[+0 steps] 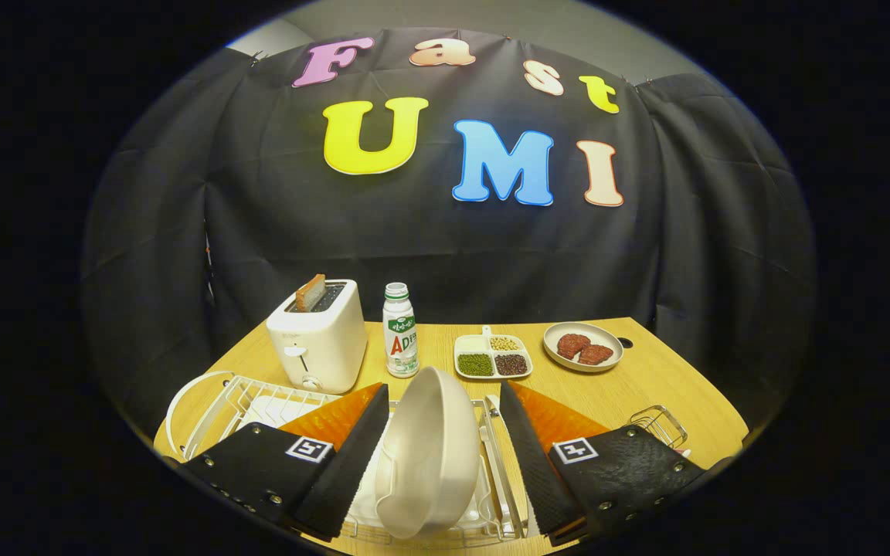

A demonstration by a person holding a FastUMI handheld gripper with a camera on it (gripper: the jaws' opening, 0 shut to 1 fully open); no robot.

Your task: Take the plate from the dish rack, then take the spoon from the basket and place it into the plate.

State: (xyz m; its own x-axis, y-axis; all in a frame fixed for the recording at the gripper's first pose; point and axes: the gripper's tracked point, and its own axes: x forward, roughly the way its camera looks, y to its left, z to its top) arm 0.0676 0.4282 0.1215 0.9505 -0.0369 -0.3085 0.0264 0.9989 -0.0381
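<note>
A pale grey plate [429, 455] stands on its edge in the white wire dish rack [240, 401], tilted a little, with its underside toward the right. My gripper [443, 388] is open and straddles the plate's upper part. The left finger [352, 452] lies close against the plate's left rim, and a narrow gap shows between the right finger [526, 455] and the plate's back. A small wire basket [657, 423] sits on the table just beyond the right finger; I cannot make out what is inside it.
Beyond the rack, a white toaster [320, 340] holds a slice of bread and a small bottle [400, 330] stands beside it. To the right are a divided dish of beans [493, 357] and a plate of red meat pieces [582, 346]. The wooden table [646, 386] ends at the booth's cloth wall.
</note>
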